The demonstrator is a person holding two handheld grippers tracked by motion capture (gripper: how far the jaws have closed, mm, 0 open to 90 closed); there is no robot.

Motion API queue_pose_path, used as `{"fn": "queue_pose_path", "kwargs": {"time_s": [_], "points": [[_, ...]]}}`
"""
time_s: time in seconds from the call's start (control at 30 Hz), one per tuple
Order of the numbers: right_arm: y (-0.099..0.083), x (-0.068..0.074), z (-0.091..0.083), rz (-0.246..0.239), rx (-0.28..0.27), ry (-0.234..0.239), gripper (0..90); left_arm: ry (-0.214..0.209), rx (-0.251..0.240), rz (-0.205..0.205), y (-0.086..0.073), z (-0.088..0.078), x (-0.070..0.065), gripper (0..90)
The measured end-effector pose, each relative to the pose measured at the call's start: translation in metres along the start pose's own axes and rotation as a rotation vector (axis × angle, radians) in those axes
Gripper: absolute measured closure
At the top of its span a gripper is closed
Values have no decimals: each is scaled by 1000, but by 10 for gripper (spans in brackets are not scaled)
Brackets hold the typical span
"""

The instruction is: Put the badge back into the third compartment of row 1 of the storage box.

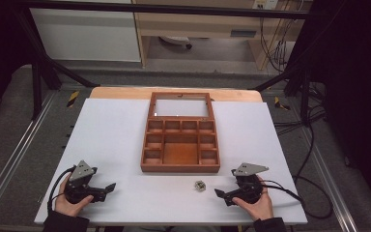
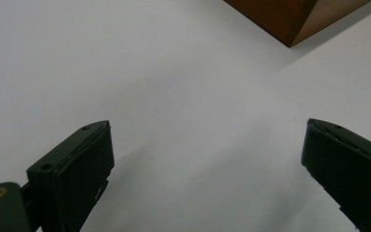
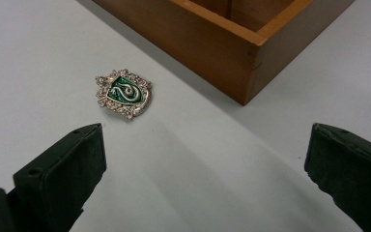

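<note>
A small silver badge with a green crest and a serpent [image 3: 123, 94] lies flat on the white table, also seen as a tiny object [image 1: 200, 185] just in front of the wooden box. The wooden compartment box [image 1: 181, 135] stands mid-table with its glass lid [image 1: 181, 107] laid open behind it; its corner [image 3: 244, 53] and another corner [image 2: 290, 21] show close up. My right gripper [image 1: 221, 194] rests open on the table, right of the badge and apart from it. My left gripper [image 1: 110, 188] rests open at the near left, nothing between its jaws.
A white sheet [image 1: 106, 140] covers the tabletop, with a strip of bare wood [image 1: 121, 92] at the far edge. Black frame bars [image 1: 41, 72] and cables [image 1: 314, 140] run beside the table. A hand holds each gripper near the front edge.
</note>
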State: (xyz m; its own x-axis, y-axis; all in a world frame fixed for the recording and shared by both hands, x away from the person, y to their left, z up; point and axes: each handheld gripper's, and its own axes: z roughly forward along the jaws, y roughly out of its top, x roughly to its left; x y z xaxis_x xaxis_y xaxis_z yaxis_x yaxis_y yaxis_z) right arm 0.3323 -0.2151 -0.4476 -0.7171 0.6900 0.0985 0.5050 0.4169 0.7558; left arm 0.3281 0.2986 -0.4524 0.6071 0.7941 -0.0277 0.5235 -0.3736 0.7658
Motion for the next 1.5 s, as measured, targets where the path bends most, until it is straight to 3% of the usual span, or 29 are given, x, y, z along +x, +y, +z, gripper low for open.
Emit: {"fn": "queue_pose_path", "kwargs": {"time_s": [0.33, 0.67, 1.03, 1.5], "points": [[4, 9, 6, 5, -7, 14, 13, 1, 1, 3, 0, 0, 0, 42], [8, 17, 10, -5, -10, -1, 13, 2, 0, 2, 0, 0, 0, 43], [10, 20, 14, 20, -25, -13, 27, 4, 1, 3, 0, 0, 0, 44], [21, 35, 25, -27, -9, -30, 83, 5, -1, 2, 0, 0, 0, 44]]}}
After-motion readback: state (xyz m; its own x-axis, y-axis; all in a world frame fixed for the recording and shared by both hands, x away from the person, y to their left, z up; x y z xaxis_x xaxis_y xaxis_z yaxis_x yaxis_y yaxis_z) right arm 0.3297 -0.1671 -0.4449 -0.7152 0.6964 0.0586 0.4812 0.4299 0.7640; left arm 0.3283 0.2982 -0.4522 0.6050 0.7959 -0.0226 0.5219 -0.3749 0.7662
